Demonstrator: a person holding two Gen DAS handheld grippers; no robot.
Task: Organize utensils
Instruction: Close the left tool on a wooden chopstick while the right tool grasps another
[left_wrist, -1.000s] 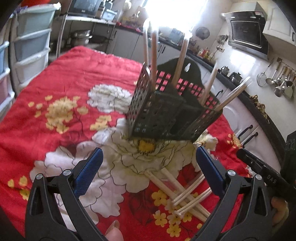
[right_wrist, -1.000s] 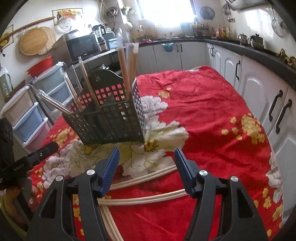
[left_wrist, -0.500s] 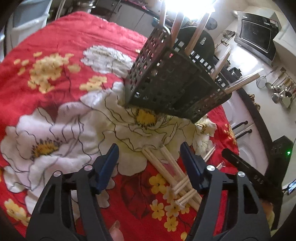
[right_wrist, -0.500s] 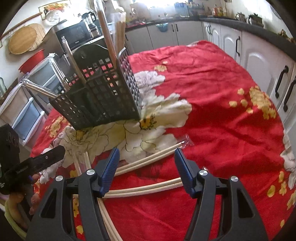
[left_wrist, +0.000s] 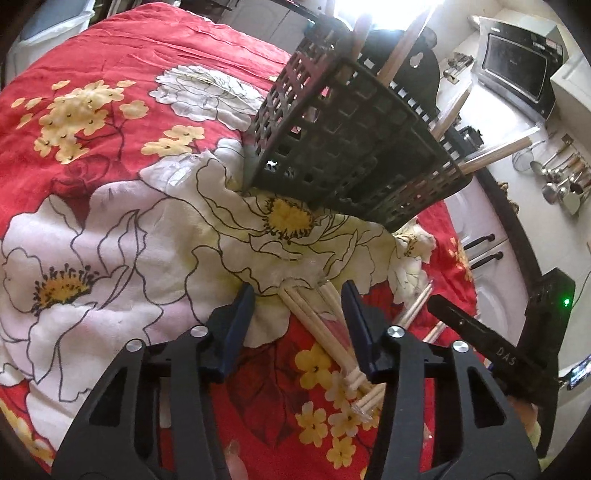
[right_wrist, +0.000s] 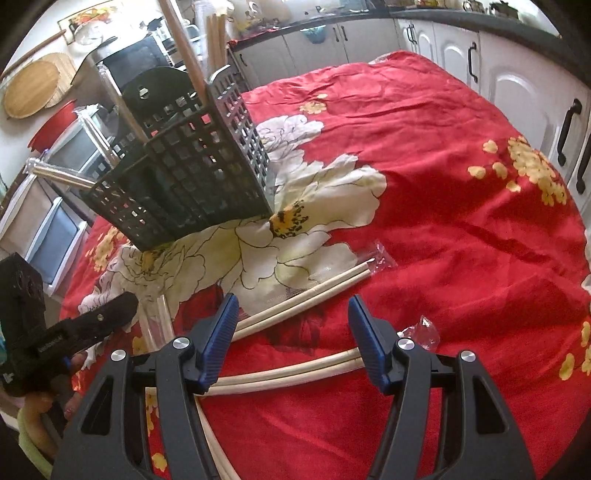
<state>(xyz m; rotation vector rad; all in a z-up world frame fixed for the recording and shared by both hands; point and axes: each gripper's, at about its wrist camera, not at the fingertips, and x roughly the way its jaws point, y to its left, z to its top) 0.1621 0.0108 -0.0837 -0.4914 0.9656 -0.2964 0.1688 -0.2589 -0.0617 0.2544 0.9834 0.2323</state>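
A black mesh utensil basket (left_wrist: 351, 147) stands on the red flowered cloth (left_wrist: 110, 85), with several wooden chopsticks leaning out of it. My left gripper (left_wrist: 297, 299) hangs low over a bundle of chopsticks in clear wrap (left_wrist: 314, 321). Its jaws are closing with the bundle between them, and the left pad is still apart from it. In the right wrist view the same basket (right_wrist: 192, 184) is at the upper left. My right gripper (right_wrist: 293, 310) is open just behind one wrapped pair of chopsticks (right_wrist: 314, 291). A second, curved pair (right_wrist: 288, 373) lies under its fingers.
The cloth falls away at the table's right edge (right_wrist: 576, 229), with white cabinets (right_wrist: 517, 92) beyond. Plastic drawers (right_wrist: 55, 236) stand to the left of the table. A hand on the left tool shows at the lower left (right_wrist: 37, 402). Ladles (left_wrist: 561, 181) hang on the wall.
Both grippers have come down closer to the cloth and tilted further downward. The left jaws have narrowed a lot around the chopstick bundle. The right jaws keep the same width.
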